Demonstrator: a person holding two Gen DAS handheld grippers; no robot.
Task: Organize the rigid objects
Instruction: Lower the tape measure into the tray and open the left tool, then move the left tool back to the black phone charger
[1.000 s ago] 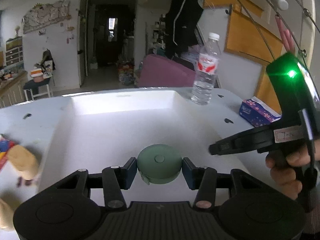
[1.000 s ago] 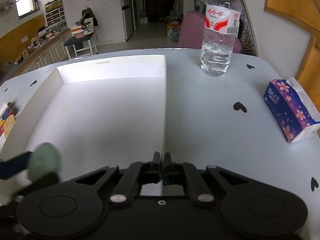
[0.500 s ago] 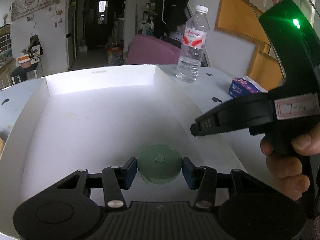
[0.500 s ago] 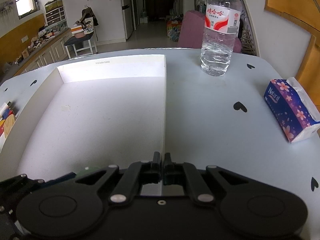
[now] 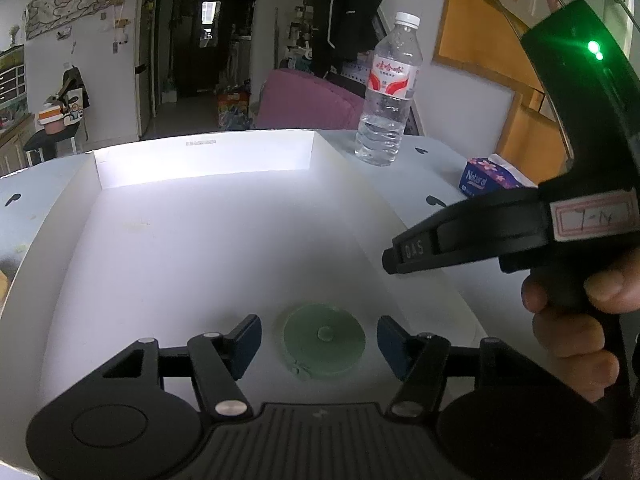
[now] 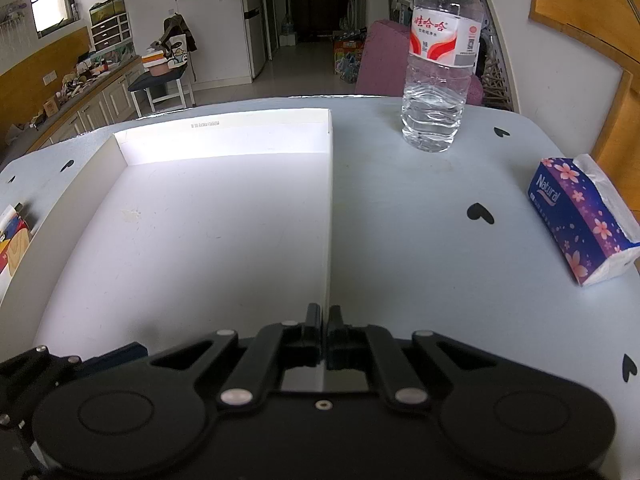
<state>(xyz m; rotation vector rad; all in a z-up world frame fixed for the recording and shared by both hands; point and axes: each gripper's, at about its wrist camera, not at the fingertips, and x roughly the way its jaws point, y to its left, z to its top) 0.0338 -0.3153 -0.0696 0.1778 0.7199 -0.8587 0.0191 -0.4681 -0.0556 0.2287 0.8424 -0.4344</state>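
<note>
A round green tape measure (image 5: 324, 340) lies on the floor of the white tray (image 5: 208, 160), near its front right. My left gripper (image 5: 318, 340) is open, its blue pads on either side of the tape measure with gaps on both sides. My right gripper (image 6: 325, 334) is shut and empty, its fingertips at the tray's right wall (image 6: 330, 216). In the left wrist view its black body (image 5: 500, 232) is held by a hand at the right. The tape measure is hidden in the right wrist view.
A water bottle (image 6: 438, 60) stands at the back right of the pale blue table (image 6: 420, 240). A tissue pack (image 6: 580, 212) lies at the right edge. Colourful items (image 6: 14, 240) lie left of the tray.
My left gripper has opened and let go of the green tape measure, which now lies on the tray floor. Before that it carried it rightward over the tray. The right gripper has stayed still.
</note>
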